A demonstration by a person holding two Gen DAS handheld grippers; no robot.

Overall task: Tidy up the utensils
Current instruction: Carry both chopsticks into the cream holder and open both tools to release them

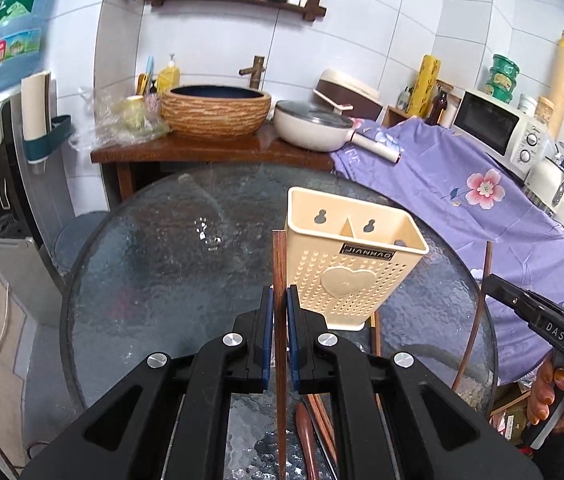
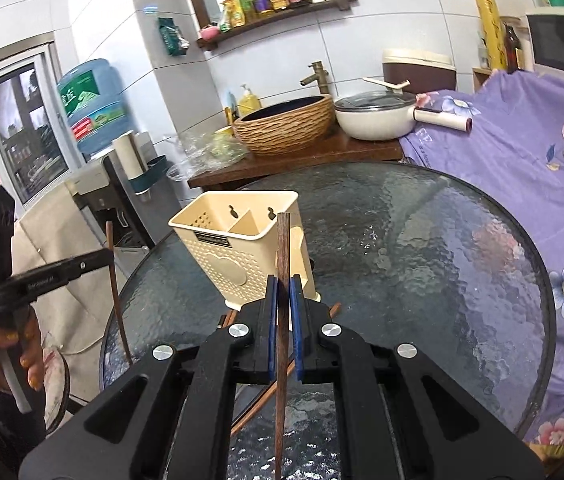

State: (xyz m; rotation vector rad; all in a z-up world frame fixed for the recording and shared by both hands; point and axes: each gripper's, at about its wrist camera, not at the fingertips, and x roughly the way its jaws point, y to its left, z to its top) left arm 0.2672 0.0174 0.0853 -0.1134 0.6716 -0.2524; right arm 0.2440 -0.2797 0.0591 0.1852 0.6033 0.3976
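Right up close, I'm clamping one dark wooden chopstick [image 1: 279, 280] in my left hand-held gripper [image 1: 280, 300], pads pressed tight on it, tip pointing up. My right hand-held gripper [image 2: 282, 292] is doing the same, squeezing a second chopstick [image 2: 283, 248] upright. Under them, more chopsticks [image 1: 318, 412] and a wooden spoon [image 1: 306, 440] are lying loose on the round glass counter [image 1: 153, 264]. Just past both tips, the cream utensil holder [image 1: 346, 264] is standing on the glass, two compartments, can't tell if anything's inside. Further back, a woven-look sink basin [image 1: 215, 114] is sitting beside a white pan [image 1: 310, 126].
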